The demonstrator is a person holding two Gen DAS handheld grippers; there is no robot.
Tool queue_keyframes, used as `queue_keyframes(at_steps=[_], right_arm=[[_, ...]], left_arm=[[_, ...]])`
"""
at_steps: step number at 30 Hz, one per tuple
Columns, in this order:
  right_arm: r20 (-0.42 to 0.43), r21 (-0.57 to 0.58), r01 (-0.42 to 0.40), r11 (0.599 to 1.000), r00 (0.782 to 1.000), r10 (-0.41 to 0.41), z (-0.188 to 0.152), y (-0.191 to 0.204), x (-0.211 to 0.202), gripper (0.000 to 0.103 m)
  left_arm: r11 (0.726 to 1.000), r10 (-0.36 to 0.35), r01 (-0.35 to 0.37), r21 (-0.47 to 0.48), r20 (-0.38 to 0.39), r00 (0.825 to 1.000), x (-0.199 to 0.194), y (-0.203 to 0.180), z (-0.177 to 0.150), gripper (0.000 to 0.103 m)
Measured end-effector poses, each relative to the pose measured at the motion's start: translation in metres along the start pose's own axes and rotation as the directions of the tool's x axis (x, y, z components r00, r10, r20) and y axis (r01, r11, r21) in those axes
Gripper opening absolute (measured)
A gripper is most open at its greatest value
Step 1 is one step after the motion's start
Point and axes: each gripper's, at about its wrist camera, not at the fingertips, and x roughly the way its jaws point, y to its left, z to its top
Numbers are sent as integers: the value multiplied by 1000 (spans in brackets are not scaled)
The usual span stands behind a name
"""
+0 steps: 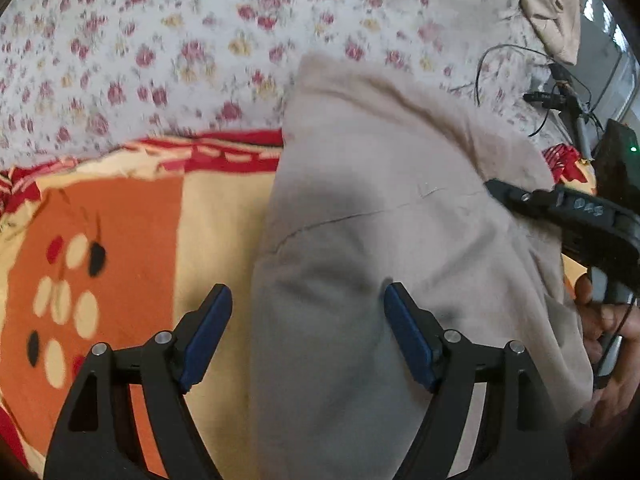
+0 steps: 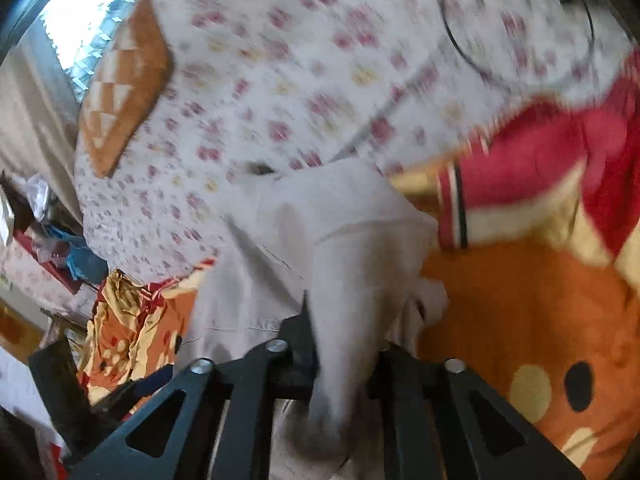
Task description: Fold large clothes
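Right gripper [image 2: 344, 364] first: its fingers are pinched onto a thick bunch of the beige garment [image 2: 320, 248], cloth spilling up and out between them, so that side has a firm hold. Over on the left gripper [image 1: 308, 336], the blue-padded fingers [image 1: 208, 332] stand wide apart with nothing between them; one pad hangs over the garment [image 1: 380, 220], the other over the orange-and-cream bedspread [image 1: 120, 240] beside its edge. From the left camera the right gripper [image 1: 560, 208] shows at the garment's far side, a hand [image 1: 604, 332] wrapped round its handle.

The garment lies as a long, narrowish band across the bedspread, reaching toward the floral sheet [image 1: 160, 40] beyond. That looks like one lengthwise fold already in, judging by the doubled edge and seam line; I can't tell more. What's left, I'd say: carry the gripped end across, flatten, and fold again. The right view is blurred, so finer detail is out of reach.
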Motion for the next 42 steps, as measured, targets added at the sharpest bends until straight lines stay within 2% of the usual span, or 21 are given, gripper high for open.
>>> queue_keyframes(at_steps=[2,5,7,9,11,13,16,20,23,25,27,28,29,30,32,35,38,40,42], right_arm=[[13,12,6,1000,1000,-6,2,-1,-9,39],[80,-16,58,998,995,-57,9,11,-41,45],[116,-85,103,991,989,-93,7,26,-62,45],[123,-155,88,984,990,-70,-1,45,-74,45],[102,-207,81,975,993,-61,-10,60,-73,44],[44,-246,67,967,997,-58,-19,67,-62,42],[-19,-234,67,970,997,-74,-30,63,-51,40],[-27,-189,29,982,999,-35,-43,51,-70,43],[-28,-171,89,981,995,-95,-49,44,-74,44],[-40,-166,81,983,995,-89,-49,42,-68,44],[-64,-162,78,984,994,-90,-48,40,-56,40],[-81,-152,82,985,992,-95,-47,37,-49,30],[-88,-140,82,987,992,-95,-47,35,-46,12],[-86,-130,72,989,993,-83,-46,32,-45,8],[-27,-157,45,987,998,-50,-46,32,-61,4],[54,-193,82,978,996,-73,-47,30,-84,1],[31,-183,204,962,979,-201,-47,15,-72,0],[12,-160,185,970,983,-185,-48,10,-71,0],[50,-149,177,973,984,-172,-45,15,-83,2]], left_arm=[[1000,2,-2,-4,4,1000,-1,3,0,79],[1000,16,-16,-3,10,1000,-10,7,2,78],[1000,20,-19,-14,32,999,-17,10,3,78],[1000,17,-17,-21,40,999,-20,10,0,78],[1000,7,-6,-18,27,1000,-19,8,-4,78],[1000,5,-5,2,25,1000,-19,2,-11,78],[999,17,-18,42,34,999,-22,-4,-17,78],[998,21,-23,56,37,999,-24,-7,-18,78],[999,5,-6,39,33,999,-25,-9,-20,78],[999,3,-4,42,36,999,-26,-11,-21,78],[998,0,-2,56,36,999,-29,-15,-24,78],[998,2,-5,67,34,999,-30,-17,-25,78],[997,4,-7,78,33,999,-32,-18,-25,78],[996,3,-6,83,35,999,-33,-18,-26,78],[996,-4,0,91,43,999,-38,-17,-27,78],[995,8,-12,103,39,999,-33,-18,-29,80],[996,7,-8,89,5,1000,-23,-18,-32,80],[996,3,-4,93,9,1000,-27,-19,-33,80],[995,4,-7,103,25,1000,-34,-22,-33,80]])
